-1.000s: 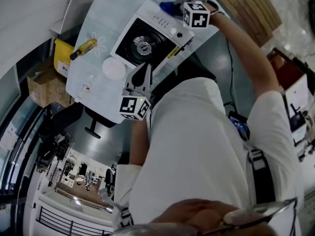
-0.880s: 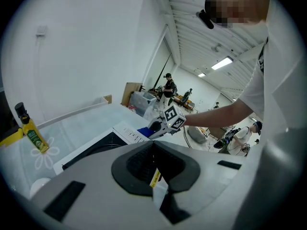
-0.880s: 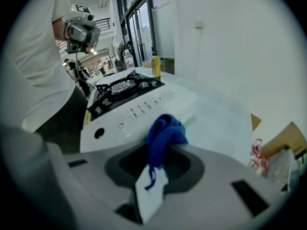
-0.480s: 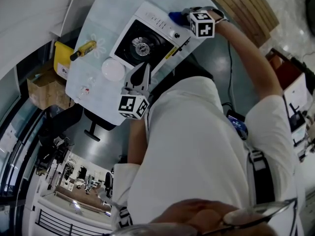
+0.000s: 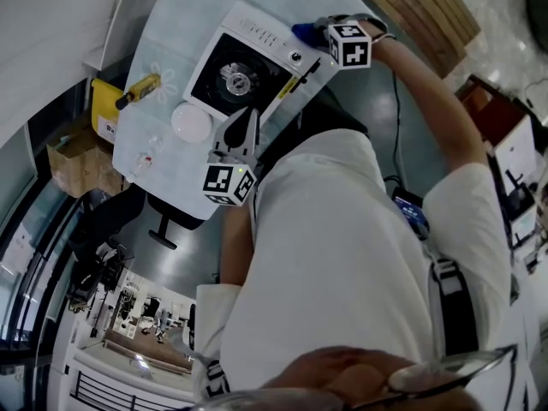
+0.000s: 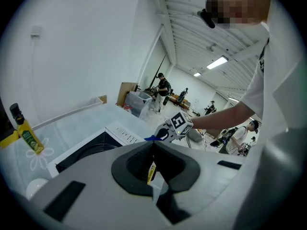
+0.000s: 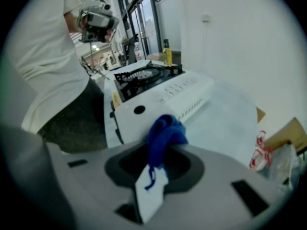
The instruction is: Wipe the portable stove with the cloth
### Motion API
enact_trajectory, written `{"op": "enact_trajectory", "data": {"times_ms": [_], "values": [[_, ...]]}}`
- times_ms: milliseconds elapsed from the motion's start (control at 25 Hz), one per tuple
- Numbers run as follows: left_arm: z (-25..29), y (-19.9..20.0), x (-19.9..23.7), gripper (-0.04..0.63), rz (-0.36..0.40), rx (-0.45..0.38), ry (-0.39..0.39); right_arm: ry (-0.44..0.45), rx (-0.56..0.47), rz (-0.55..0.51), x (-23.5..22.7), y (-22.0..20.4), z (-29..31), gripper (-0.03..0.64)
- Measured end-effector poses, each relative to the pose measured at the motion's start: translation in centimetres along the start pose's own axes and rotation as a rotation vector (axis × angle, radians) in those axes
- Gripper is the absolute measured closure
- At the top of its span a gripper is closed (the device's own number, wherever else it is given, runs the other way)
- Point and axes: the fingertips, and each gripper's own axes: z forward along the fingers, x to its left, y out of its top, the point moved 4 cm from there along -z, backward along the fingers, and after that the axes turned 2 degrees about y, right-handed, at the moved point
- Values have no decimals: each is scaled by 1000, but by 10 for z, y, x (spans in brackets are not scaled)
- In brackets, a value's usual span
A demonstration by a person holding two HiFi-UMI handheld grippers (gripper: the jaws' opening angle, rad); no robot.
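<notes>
2 grippers are shown over a pale table (image 5: 175, 20) that carries 1 white portable stove (image 5: 257, 58). The stove's long axis is seen in the head view running diagonally, from lower left to upper right. Its black burner well (image 5: 231, 74) is turned upward, and its knob panel (image 5: 296, 56) lies along the edge toward the person.

The blue cloth (image 7: 165, 131) is pinched in a bunch between the fingers of the right gripper (image 5: 315, 31), with a white tag (image 7: 149, 190) hanging beneath it. The cloth is held at the stove's far right corner, just beside the knob panel. Contact with the stove cannot be made out.

The left gripper (image 5: 247, 120) is held at the stove's near edge, pointing across it. Its fingers are pressed together at the tips, with nothing between them.

A round white dish (image 5: 191, 123) is set just beside the stove's left end. A yellow bottle with a black cap (image 6: 26, 131) stands farther left on the table. A cardboard box (image 5: 73, 157) and a black chair (image 5: 163, 217) are seen below the table's edge.
</notes>
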Motion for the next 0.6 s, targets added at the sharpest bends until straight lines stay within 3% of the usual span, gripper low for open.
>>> {"op": "enact_trajectory", "data": {"times_ms": [280, 600], "values": [[3, -6, -8, 563, -3, -1, -17, 6, 25, 11, 17, -11, -2, 514], [-10, -10, -1, 563, -33, -36, 24, 41, 63, 72, 26, -26, -11, 514]]}}
